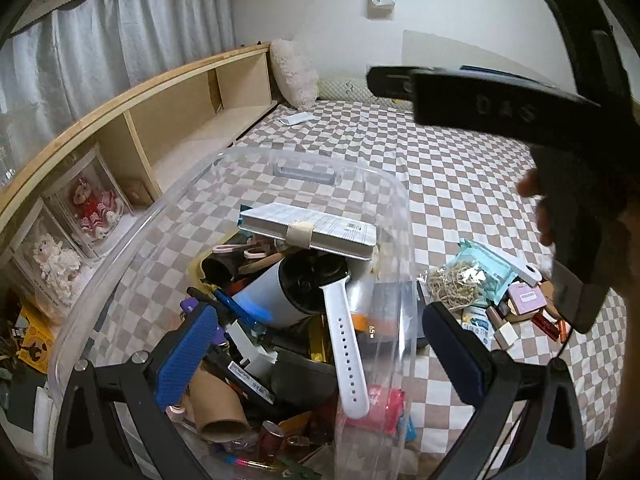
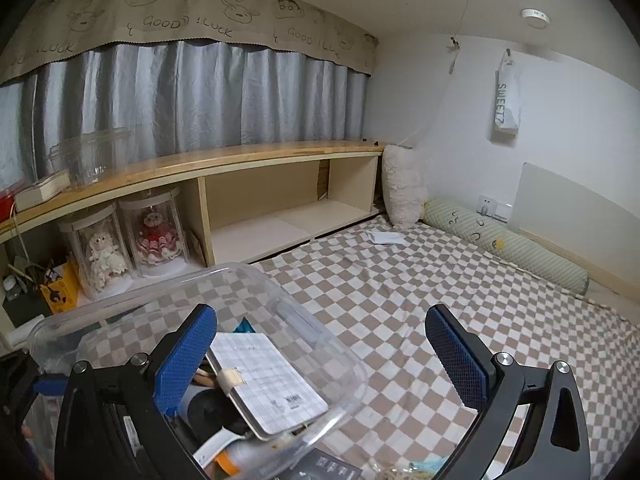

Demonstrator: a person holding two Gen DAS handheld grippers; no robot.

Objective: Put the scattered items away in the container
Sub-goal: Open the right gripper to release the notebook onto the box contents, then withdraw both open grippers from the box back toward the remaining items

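- While spread wide with nothing between the blue pads, left gripper (image 1: pixel 320 344) hangs over the clear container (image 1: pixel 384 184), one finger above the contents, the other outside the near wall.
- Likewise parted and empty, right gripper (image 2: pixel 320 356) sits above the container (image 2: pixel 280 296) rim, left finger over the box, right finger over the checkered bedspread (image 2: pixel 460 280).
- Seen in the left wrist view as a dark body (image 1: pixel 472 98) held by a hand (image 1: pixel 536 204) at the right edge.
- Heaped full inside the container: grey notebook (image 1: pixel 316 230) with a tan elastic band lying on top, tilted; same notebook (image 2: pixel 266 384) in the right wrist view, just beside the left finger.
- Below the notebook, a white cylinder with a dark end (image 1: pixel 296 284), and a white watch strap (image 1: pixel 346 344) draped over it toward the near wall.
- Lower in the pile, a cardboard tube (image 1: pixel 218 408), pens (image 1: pixel 228 300), a pink packet (image 1: pixel 380 400) against the wall.
- Outside the box, on the bedspread (image 1: pixel 460 184) to the right: a small cluster still loose, with a bundle of twine (image 1: pixel 452 282), a teal packet (image 1: pixel 490 264), a pink box (image 1: pixel 526 296), a red tube (image 1: pixel 546 322) and a white block (image 1: pixel 506 334), all close together, near the container but apart from it.
- Along the far side, a wooden shelf (image 2: pixel 256 160) with two dolls in clear cases (image 2: pixel 132 240) beneath, grey curtain (image 2: pixel 200 100) behind, white pillow (image 2: pixel 402 188) in the corner.
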